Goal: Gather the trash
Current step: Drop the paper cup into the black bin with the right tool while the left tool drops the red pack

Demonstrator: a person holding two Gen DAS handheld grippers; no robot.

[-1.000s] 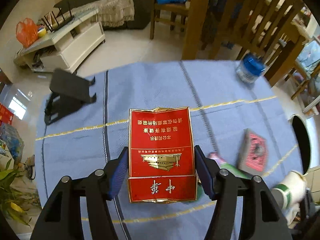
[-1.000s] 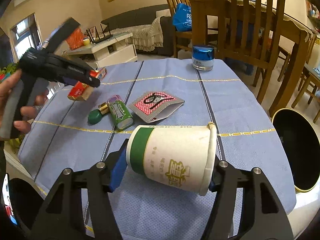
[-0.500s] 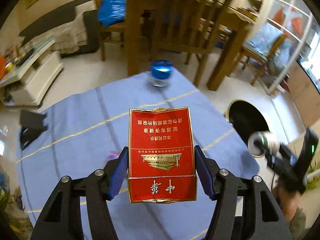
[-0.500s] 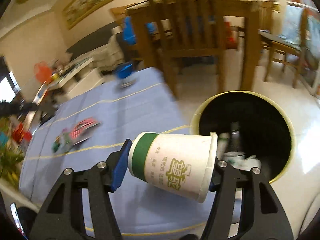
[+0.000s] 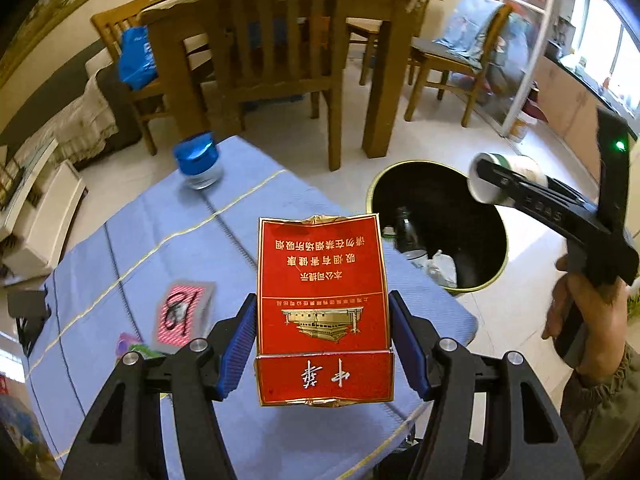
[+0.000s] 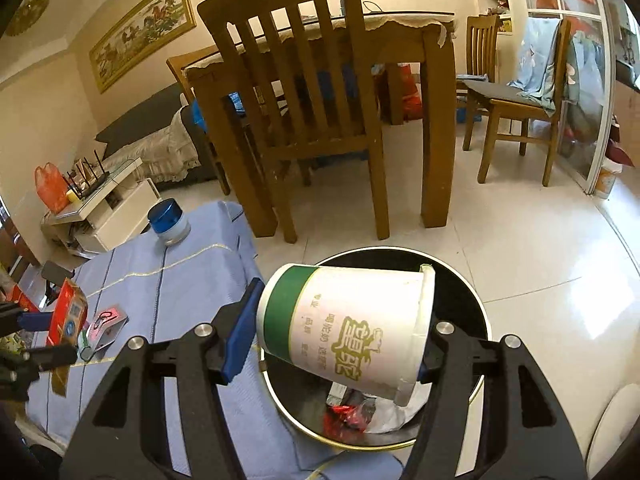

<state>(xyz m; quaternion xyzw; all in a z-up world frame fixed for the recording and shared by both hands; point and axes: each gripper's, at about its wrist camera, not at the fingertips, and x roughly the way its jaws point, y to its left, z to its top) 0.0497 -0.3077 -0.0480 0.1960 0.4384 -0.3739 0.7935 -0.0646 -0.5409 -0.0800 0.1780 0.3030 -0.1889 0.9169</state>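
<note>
1. Biggest first: the tabletop point(image 5: 248, 208) under its blue cloth with yellow and dark stripes fills the lower left of both wrist views; wooden dining chairs point(image 6: 304, 92) and a wooden dining table stand behind it on the pale tiled floor.
2. Next, the trash bin point(image 6: 476, 300), round, black inside with a gold rim, sits on the floor just beside the tabletop's corner; a bottle, white wrappers and something red already lie at its bottom.
3. The right gripper point(image 6: 340, 340) hangs right over the bin's mouth; its fingers point(image 6: 240, 336) are clamped on a paper cup point(image 6: 360, 320), white with a green band, held on its side; the left wrist view shows a hand point(image 5: 588, 308) carrying that tool above the bin.
4. The left gripper point(image 5: 322, 340) is over the tabletop near the bin; its fingers point(image 5: 240, 344) squeeze a red cigarette pack point(image 5: 322, 300) by both long edges, gold foil showing at the ends.
5. Smaller stuff on the cloth: a glass jar with a blue lid point(image 5: 197, 160) near the far edge; a grey-and-red card packet point(image 5: 182, 312) nearer the camera; beside it a small green item point(image 6: 86, 350), too blurred to name.
</note>
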